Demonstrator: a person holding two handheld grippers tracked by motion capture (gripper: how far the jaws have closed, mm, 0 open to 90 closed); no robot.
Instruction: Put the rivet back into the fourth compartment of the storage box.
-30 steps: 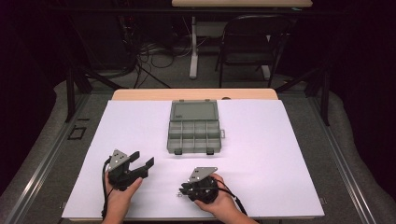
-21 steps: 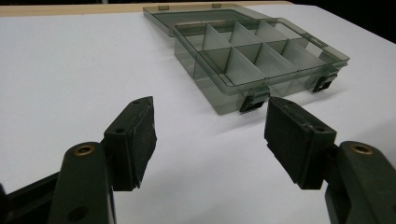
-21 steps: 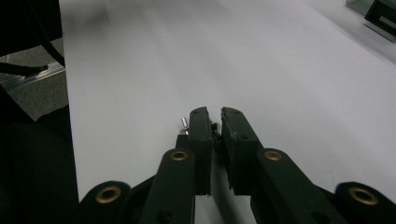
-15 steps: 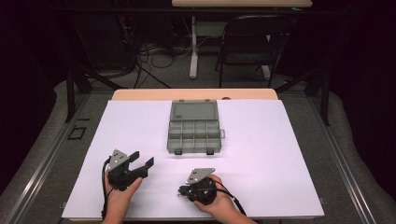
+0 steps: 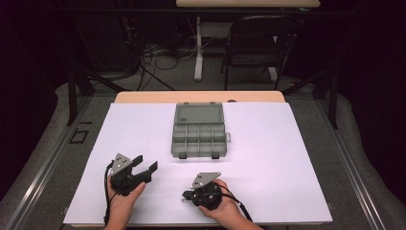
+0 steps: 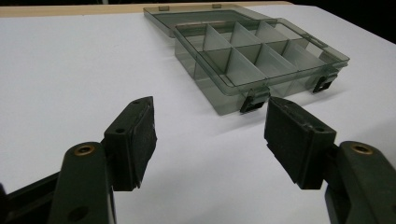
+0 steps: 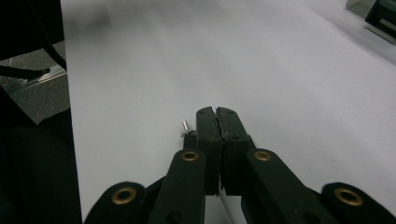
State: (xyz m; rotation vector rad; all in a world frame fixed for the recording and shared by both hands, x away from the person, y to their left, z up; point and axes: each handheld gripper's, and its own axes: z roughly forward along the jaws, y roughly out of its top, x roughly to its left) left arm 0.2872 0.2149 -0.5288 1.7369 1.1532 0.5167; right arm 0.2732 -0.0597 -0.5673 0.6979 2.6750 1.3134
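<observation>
Right gripper (image 5: pixel 187 196) jaws just closed beside small screw (image 7: pixel 185 126), near tabletop's (image 5: pixel 287 158) front edge; left gripper (image 5: pixel 146 167) spread; organizer box (image 5: pixel 199 130) mid-tabletop.

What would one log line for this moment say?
left gripper: open, empty | right gripper: jaws just closing, small metal part beside them | organizer box: lid open

Your table (image 5: pixel 143 97) shows a pale wooden edge along its far side; the rest is covered by a white sheet (image 5: pixel 287 163) that reaches the near edge. Take the grey compartment box (image 5: pixel 198 139) as your landmark: it lies on the sheet toward the far side, its clear lid (image 5: pixel 198 114) folded open flat behind it. Nearer to you than the box, a small metal piece (image 7: pixel 185 127) rests on the sheet.
</observation>
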